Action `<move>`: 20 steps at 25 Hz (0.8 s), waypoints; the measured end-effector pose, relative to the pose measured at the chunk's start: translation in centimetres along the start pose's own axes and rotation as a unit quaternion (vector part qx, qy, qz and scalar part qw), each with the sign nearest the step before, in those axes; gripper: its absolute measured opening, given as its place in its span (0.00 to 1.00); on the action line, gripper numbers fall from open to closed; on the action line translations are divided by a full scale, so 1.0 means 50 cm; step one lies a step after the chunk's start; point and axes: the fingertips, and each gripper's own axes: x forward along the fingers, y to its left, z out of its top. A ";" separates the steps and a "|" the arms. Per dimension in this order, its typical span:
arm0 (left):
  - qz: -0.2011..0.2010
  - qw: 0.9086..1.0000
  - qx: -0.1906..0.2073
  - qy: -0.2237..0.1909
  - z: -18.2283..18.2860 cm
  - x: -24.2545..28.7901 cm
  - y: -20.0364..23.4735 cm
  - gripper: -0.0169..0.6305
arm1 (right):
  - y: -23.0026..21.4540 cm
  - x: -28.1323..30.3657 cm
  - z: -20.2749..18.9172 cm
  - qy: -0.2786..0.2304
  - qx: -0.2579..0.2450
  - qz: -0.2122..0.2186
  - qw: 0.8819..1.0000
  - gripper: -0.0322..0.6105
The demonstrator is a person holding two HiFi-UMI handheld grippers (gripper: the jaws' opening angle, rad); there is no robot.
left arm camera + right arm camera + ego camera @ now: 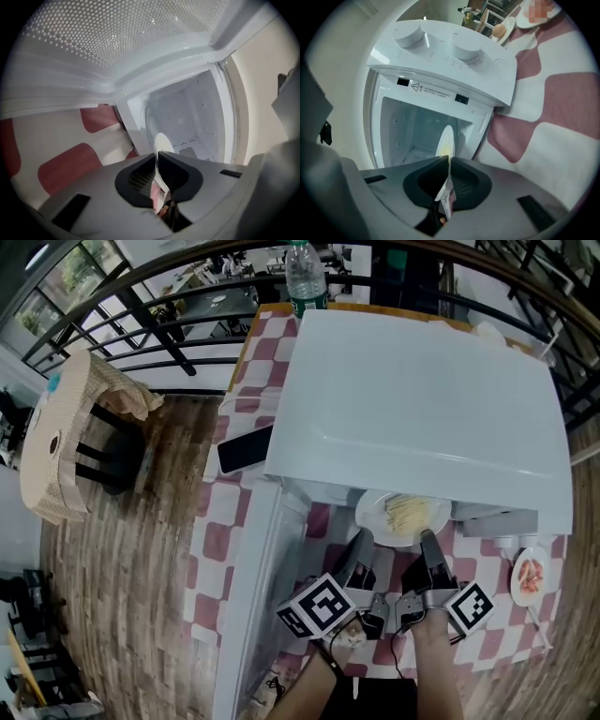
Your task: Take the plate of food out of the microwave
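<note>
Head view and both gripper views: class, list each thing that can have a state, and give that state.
Microwave door: open.
Plate of food: partly out of the microwave.
Left gripper: shut on the plate rim.
Right gripper: shut on the plate rim.
Water bottle: upright.
Phone: flat, screen dark.

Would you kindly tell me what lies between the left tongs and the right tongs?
The plate of food, its rim pinched on either side by the left tongs and right tongs; the head view shows it.
</note>
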 end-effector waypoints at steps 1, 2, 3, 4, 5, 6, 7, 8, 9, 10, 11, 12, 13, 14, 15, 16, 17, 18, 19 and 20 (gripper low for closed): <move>-0.002 1.000 0.001 0.001 0.000 -0.003 -0.002 0.10 | 0.003 -0.004 -0.001 -0.003 0.001 0.001 1.000 0.07; -0.005 1.000 0.002 0.002 -0.001 -0.006 -0.005 0.10 | 0.007 -0.008 -0.002 -0.005 0.003 0.003 1.000 0.07; -0.007 1.000 0.003 0.004 -0.002 -0.009 -0.008 0.10 | 0.010 -0.013 -0.003 -0.008 0.004 0.003 1.000 0.07; -0.009 1.000 0.005 0.006 -0.003 -0.012 -0.011 0.10 | 0.012 -0.019 -0.002 -0.012 0.005 0.003 1.000 0.07; -0.011 1.000 0.006 0.007 -0.005 -0.014 -0.015 0.10 | 0.013 -0.025 -0.002 -0.015 0.005 0.001 1.000 0.07; -0.013 1.000 0.007 0.009 -0.007 -0.017 -0.019 0.09 | 0.013 -0.031 -0.001 -0.018 0.005 -0.001 1.000 0.07; -0.014 1.000 0.008 0.010 -0.008 -0.020 -0.023 0.09 | 0.015 -0.036 0.001 -0.020 0.004 -0.002 1.000 0.07; -0.016 1.000 0.009 0.010 -0.009 -0.022 -0.027 0.10 | 0.018 -0.040 0.001 -0.021 0.004 -0.001 1.000 0.07; -0.017 1.000 0.010 0.011 -0.010 -0.025 -0.030 0.10 | 0.022 -0.043 0.002 -0.022 0.003 0.001 1.000 0.07; -0.019 1.000 0.011 0.011 -0.011 -0.028 -0.033 0.10 | 0.025 -0.046 0.003 -0.023 0.001 0.002 1.000 0.07; -0.020 1.000 0.012 0.011 -0.014 -0.030 -0.035 0.10 | 0.026 -0.050 0.004 -0.023 -0.001 0.004 1.000 0.07; -0.021 1.000 0.013 0.010 -0.018 -0.032 -0.036 0.10 | 0.027 -0.054 0.005 -0.023 -0.001 0.007 1.000 0.07; -0.022 1.000 0.013 0.010 -0.021 -0.035 -0.037 0.10 | 0.027 -0.058 0.004 -0.024 0.000 0.009 1.000 0.07; -0.022 1.000 0.014 0.009 -0.024 -0.039 -0.037 0.10 | 0.027 -0.062 0.003 -0.023 0.001 0.012 1.000 0.07; -0.022 1.000 0.013 0.007 -0.026 -0.043 -0.036 0.10 | 0.027 -0.067 0.000 -0.023 0.001 0.013 1.000 0.07; -0.022 1.000 0.012 0.005 -0.029 -0.049 -0.036 0.10 | 0.026 -0.072 -0.002 -0.022 0.001 0.013 1.000 0.07; -0.021 1.000 0.010 0.004 -0.031 -0.054 -0.036 0.09 | 0.025 -0.077 -0.004 -0.021 0.002 0.013 1.000 0.07; -0.020 1.000 0.008 0.002 -0.034 -0.060 -0.037 0.10 | 0.025 -0.082 -0.006 -0.020 0.003 0.012 1.000 0.07; -0.019 1.000 0.007 -0.001 -0.036 -0.066 -0.038 0.10 | 0.026 -0.088 -0.008 -0.018 0.004 0.012 1.000 0.07; -0.019 1.000 0.005 -0.003 -0.039 -0.073 -0.039 0.09 | 0.027 -0.094 -0.010 -0.017 0.005 0.012 1.000 0.07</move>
